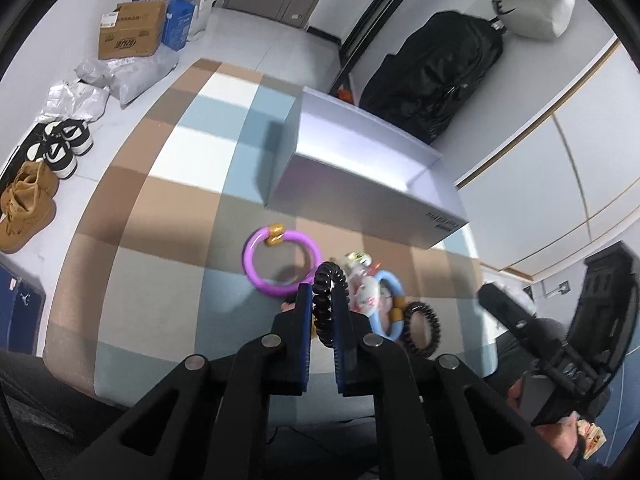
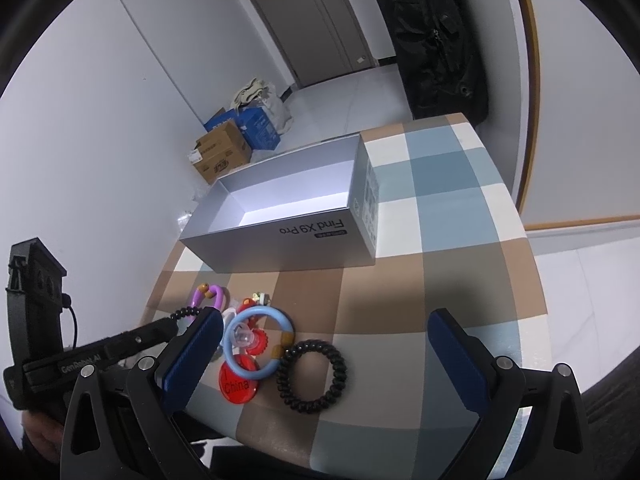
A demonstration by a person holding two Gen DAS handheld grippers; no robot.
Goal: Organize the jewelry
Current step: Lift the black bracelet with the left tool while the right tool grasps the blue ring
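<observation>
My left gripper (image 1: 322, 300) is shut on a black spiral hair tie (image 1: 325, 305) and holds it a little above the checked table (image 1: 168, 216). A purple ring bracelet (image 1: 280, 262) lies just ahead, a light blue ring (image 1: 390, 308) and a second black spiral tie (image 1: 422, 329) to the right. An open grey box (image 1: 360, 184) stands beyond them. My right gripper (image 2: 324, 354) is open and empty above the second black tie (image 2: 313, 376), the blue ring (image 2: 256, 342) and a red disc (image 2: 240, 386). The box (image 2: 288, 208) shows empty inside.
Small beaded charms (image 1: 362, 280) lie between the rings. A black backpack (image 1: 436, 72) hangs behind the table. Cardboard boxes (image 1: 130, 30), bags and shoes (image 1: 28, 200) sit on the floor at the left. The table's near edge is close below both grippers.
</observation>
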